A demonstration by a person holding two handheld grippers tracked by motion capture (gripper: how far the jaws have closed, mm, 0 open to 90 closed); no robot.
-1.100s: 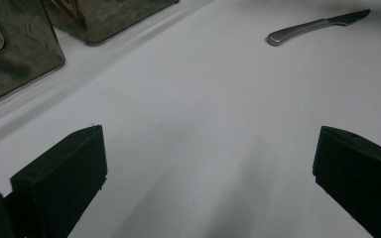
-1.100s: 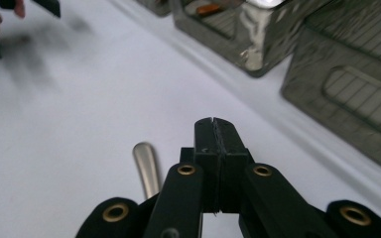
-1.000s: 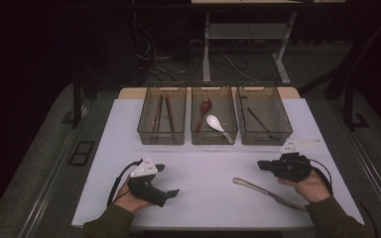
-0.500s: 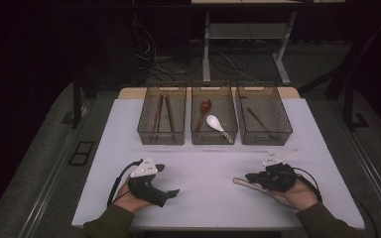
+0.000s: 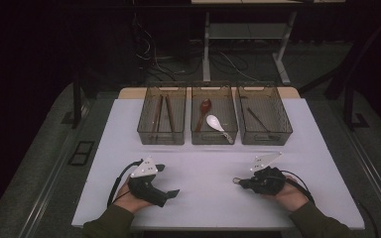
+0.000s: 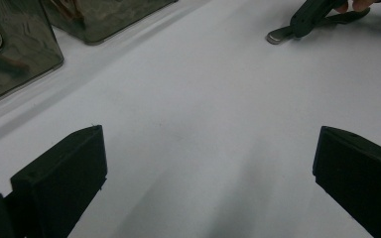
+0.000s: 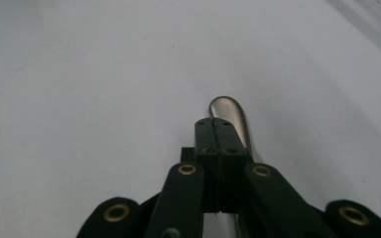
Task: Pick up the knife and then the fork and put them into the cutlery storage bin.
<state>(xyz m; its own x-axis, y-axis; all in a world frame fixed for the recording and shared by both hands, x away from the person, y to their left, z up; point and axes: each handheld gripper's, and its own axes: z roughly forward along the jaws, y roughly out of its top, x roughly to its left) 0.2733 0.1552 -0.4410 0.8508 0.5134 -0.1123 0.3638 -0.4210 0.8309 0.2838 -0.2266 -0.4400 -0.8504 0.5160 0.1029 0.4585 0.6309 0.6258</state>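
A metal utensil (image 7: 228, 106) lies flat on the white table (image 5: 203, 163) at the front right; its rounded end (image 5: 236, 180) pokes out past my right gripper (image 5: 243, 183). The right gripper (image 7: 214, 126) has its jaws pressed together with no gap, lying over the utensil's handle, which runs beneath them. From the left gripper view the same utensil end (image 6: 276, 35) shows under the far gripper's tip. My left gripper (image 5: 168, 179) rests at the front left, open. Its jaws (image 6: 203, 173) stand wide apart over bare table with nothing between them.
Three clear brown bins stand in a row at the table's back: the left bin (image 5: 161, 135) with chopsticks, the middle bin (image 5: 214, 138) with a wooden spoon (image 5: 204, 108) and a white spoon (image 5: 214, 122), the right bin (image 5: 265, 138) with a dark utensil.
My right gripper has moved left and nearer, from beside the utensil to lying over its handle. The utensil and the left gripper have stayed in place.
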